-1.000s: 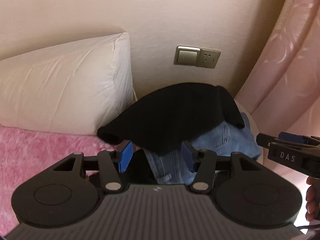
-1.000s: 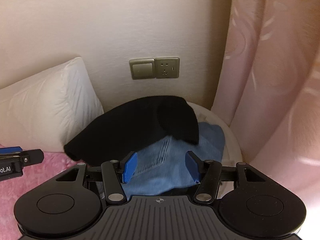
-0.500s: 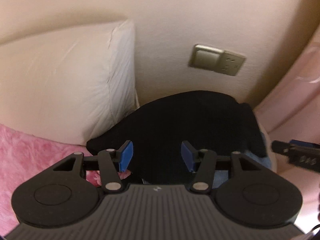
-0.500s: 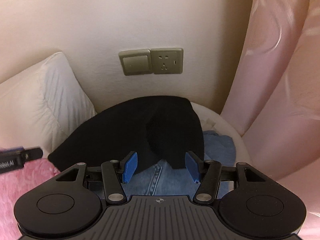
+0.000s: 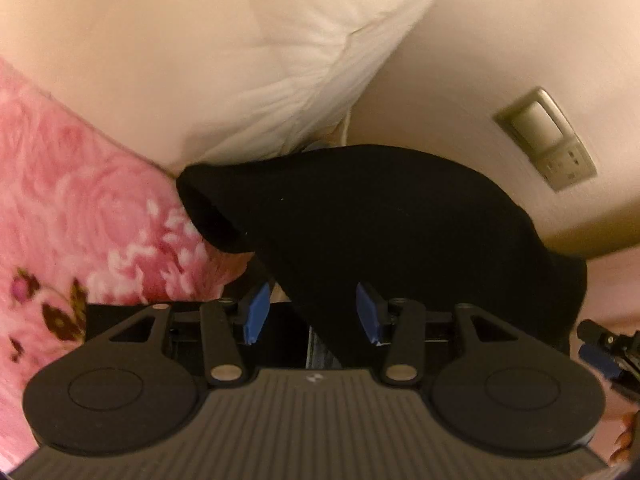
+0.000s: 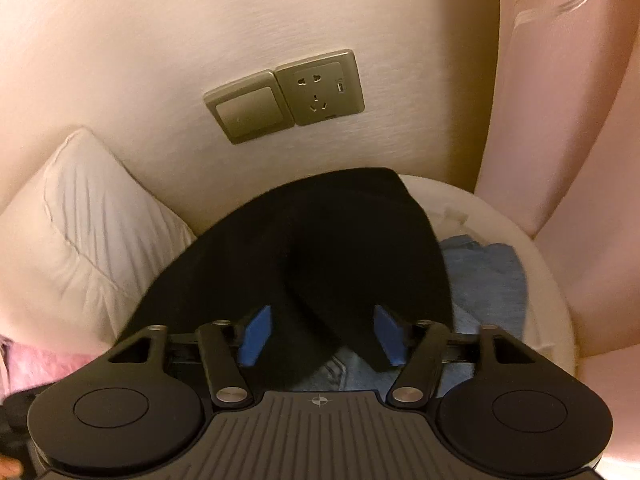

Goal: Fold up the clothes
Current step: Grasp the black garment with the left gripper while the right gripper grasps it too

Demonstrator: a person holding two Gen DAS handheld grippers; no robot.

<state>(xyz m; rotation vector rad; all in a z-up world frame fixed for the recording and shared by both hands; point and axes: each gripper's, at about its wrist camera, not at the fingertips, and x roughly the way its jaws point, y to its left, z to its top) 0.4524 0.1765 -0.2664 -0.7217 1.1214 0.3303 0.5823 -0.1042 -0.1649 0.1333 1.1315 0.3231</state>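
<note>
the black garment [image 6: 328,248] lies heaped over blue jeans [image 6: 486,280] in a round white basket [image 6: 548,280], just below the wall switch and socket plate [image 6: 286,96]. left of the basket a white pillow [image 5: 208,60] touches the garment's edge, with a pink floral blanket [image 5: 80,208] beneath it. the left gripper [image 5: 312,314] and right gripper [image 6: 318,336] both hang just over the garment, blue pads spread apart, gripping nothing.
</note>
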